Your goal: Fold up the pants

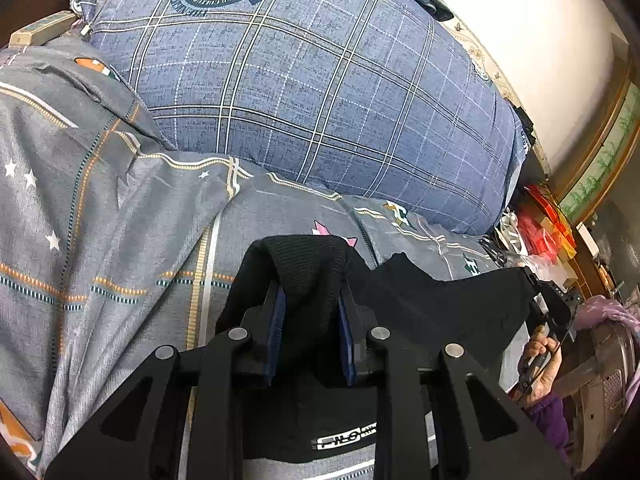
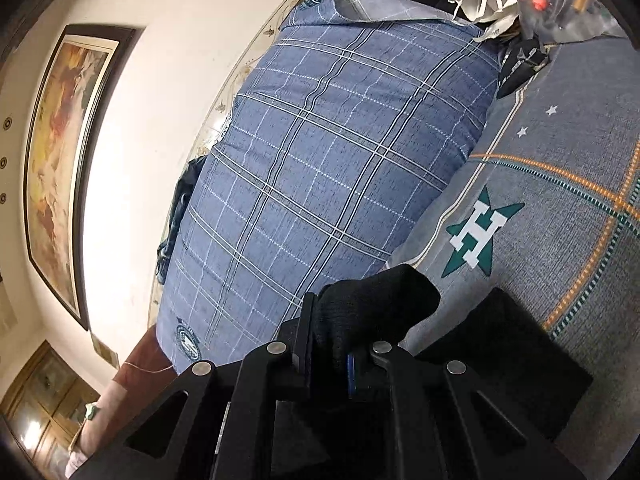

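A: Pants point(image 1: 420, 304) first. Black knit, held up off the bed between both grippers. Left wrist view: fabric stretches from centre frame out toward 3 o'clock, top edge sagging between the two holds. A white logo label shows low on the cloth, near 6 o'clock.

B: Left gripper point(image 1: 310, 320)?

A: Clenched on a bunched fold of the pants. Ribbed knit humps up between the blue pads point(image 1: 280, 320) and spills over their tips.

B: Right gripper point(image 2: 332, 356)?

A: Also clamped on the pants point(image 2: 376, 304). In its own view a lump of black knit sticks up from the jaws at 12 o'clock of the fingers; more black cloth hangs off toward 4 o'clock. From the left view it sits at 3 o'clock, at the far end of the fabric, with the person's hand point(image 1: 540, 364) wrapped on its handle and a purple sleeve point(image 1: 550, 420) below.

B: Surroundings?

A: Grey bedsheet point(image 1: 120, 240) under everything, stars and orange-teal stripes, a green star with an H. Blue plaid quilt point(image 1: 320, 100) piled at 12 o'clock. Framed picture point(image 2: 64, 160) on the wall at 9 o'clock in the right view. Clutter at the bed's far edge, too jumbled to itemise.
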Demonstrator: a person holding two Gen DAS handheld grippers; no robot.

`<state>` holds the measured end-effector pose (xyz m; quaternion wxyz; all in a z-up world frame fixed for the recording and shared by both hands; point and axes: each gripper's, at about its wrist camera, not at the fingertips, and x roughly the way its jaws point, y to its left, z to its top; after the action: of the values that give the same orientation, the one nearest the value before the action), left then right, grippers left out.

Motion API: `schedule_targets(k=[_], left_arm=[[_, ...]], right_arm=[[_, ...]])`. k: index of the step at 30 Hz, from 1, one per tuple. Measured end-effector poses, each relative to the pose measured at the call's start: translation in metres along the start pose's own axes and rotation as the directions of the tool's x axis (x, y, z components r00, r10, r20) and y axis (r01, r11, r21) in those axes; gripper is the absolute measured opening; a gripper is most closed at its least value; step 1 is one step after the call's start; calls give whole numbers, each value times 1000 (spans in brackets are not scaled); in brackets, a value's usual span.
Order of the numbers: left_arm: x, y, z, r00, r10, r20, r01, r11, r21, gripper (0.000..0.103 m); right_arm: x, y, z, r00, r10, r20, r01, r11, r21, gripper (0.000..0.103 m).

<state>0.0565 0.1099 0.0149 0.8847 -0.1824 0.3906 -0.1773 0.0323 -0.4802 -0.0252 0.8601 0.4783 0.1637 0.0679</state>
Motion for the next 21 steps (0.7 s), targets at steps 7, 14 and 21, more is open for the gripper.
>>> schedule_targets(k=[7,14,21], left_arm=[[-12,-3,-19,999,30,-12,-30,999,10,22],[0,4,-51,991,70,-113,-65,997,43,22],[9,9,-78,975,138,-175,-130,990,57,22]], right_arm=[[-12,-6,4,999,-9,42,10,1000,-7,10],[-27,-21,-3,990,-142,-16,142,990,-27,10],[-30,-40,-9,902,-415,-116,403,908,-114,42]])
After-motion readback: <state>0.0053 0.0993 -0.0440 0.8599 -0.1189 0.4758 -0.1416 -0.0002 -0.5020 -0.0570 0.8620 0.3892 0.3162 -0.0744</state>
